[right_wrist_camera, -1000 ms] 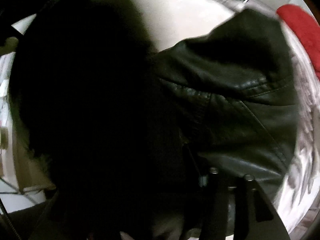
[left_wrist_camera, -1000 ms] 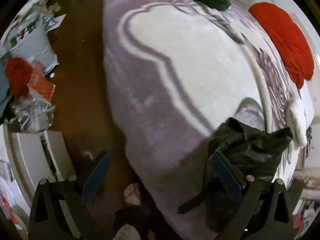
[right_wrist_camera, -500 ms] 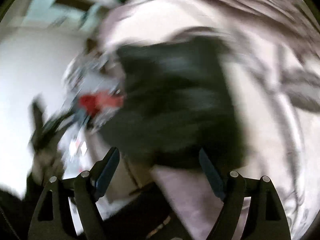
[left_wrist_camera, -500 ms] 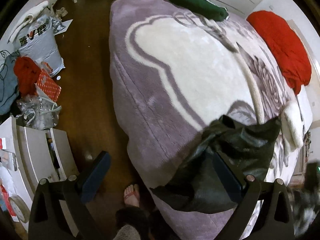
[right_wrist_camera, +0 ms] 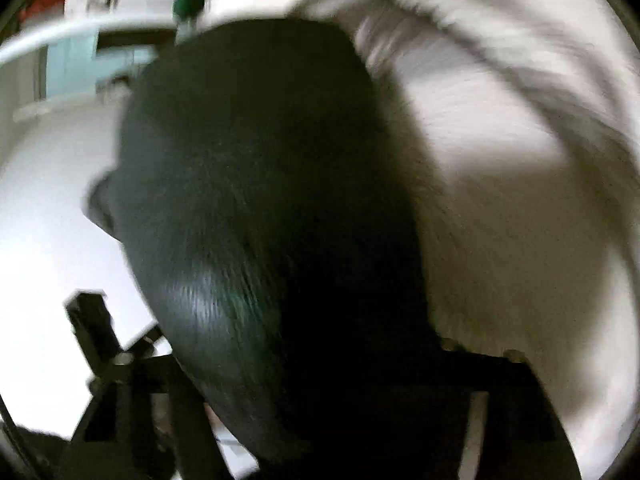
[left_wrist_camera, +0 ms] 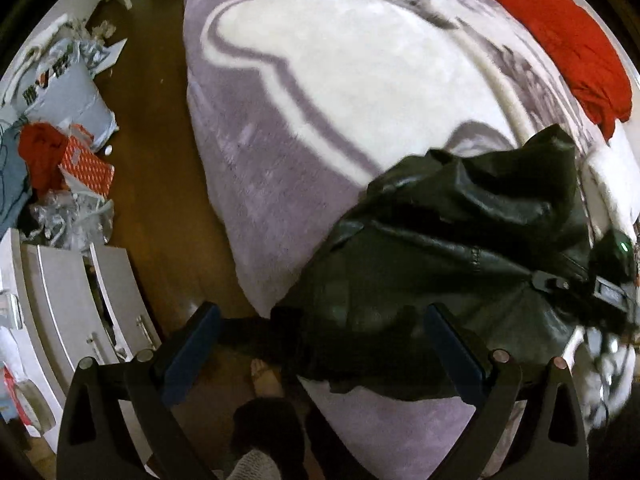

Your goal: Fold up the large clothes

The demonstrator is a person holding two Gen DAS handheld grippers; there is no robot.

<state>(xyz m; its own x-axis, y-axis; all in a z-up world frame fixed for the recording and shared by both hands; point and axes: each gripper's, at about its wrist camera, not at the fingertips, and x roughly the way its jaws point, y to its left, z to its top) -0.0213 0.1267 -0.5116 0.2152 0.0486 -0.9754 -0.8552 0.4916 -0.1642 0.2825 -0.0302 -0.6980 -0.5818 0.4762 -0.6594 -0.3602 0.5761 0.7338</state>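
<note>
- Left wrist view: my left gripper (left_wrist_camera: 320, 344) stands wide with nothing pinched, pointing down over the near edge of the bed's purple-and-white plush blanket (left_wrist_camera: 280, 184). The crumpled black leather jacket (left_wrist_camera: 460, 248) lies at the near right corner, spilling over the edge. A red garment (left_wrist_camera: 568, 44) sits at the far right corner.
- Right wrist view: blurred. The jacket (right_wrist_camera: 272, 208) fills the frame between my right gripper's fingers (right_wrist_camera: 96, 328), which have just been closing; I cannot tell whether they grip it.
</note>
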